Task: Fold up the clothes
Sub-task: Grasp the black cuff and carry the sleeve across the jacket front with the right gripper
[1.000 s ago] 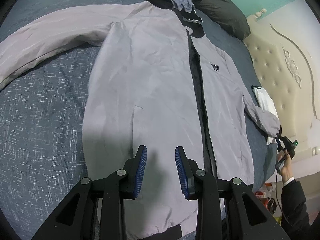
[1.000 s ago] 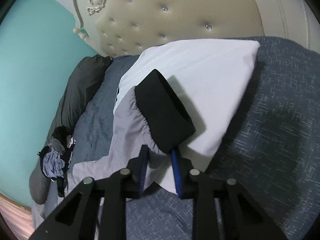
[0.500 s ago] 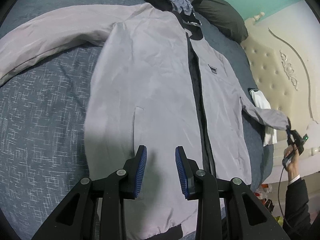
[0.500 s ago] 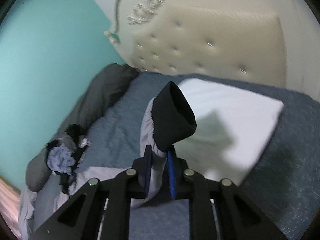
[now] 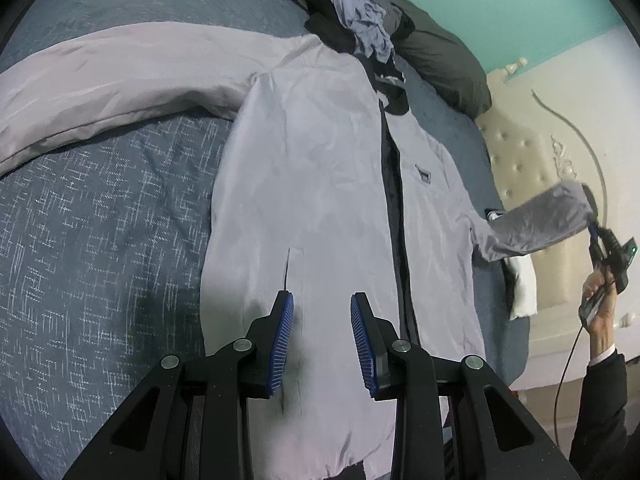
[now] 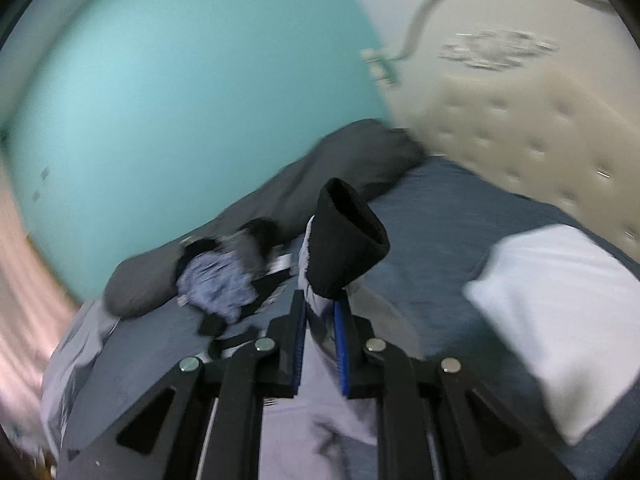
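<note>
Slippage threatens: the right claw (image 6: 320, 344) pinches the pale grey jacket's sleeve (image 6: 316, 296) just behind its black knit cuff (image 6: 344, 240); the left claw (image 5: 321, 340) hovers spread, empty, over the jacket's body.

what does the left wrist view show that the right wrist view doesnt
Only the left wrist view shows the jacket's whole front, its other sleeve, the empty left claw and the person's hand. Only the right wrist view shows the black cuff up close, with the right claw shut on the sleeve below it. Both show the lifted sleeve, the pile of clothes, the pillow and the headboard.
</note>
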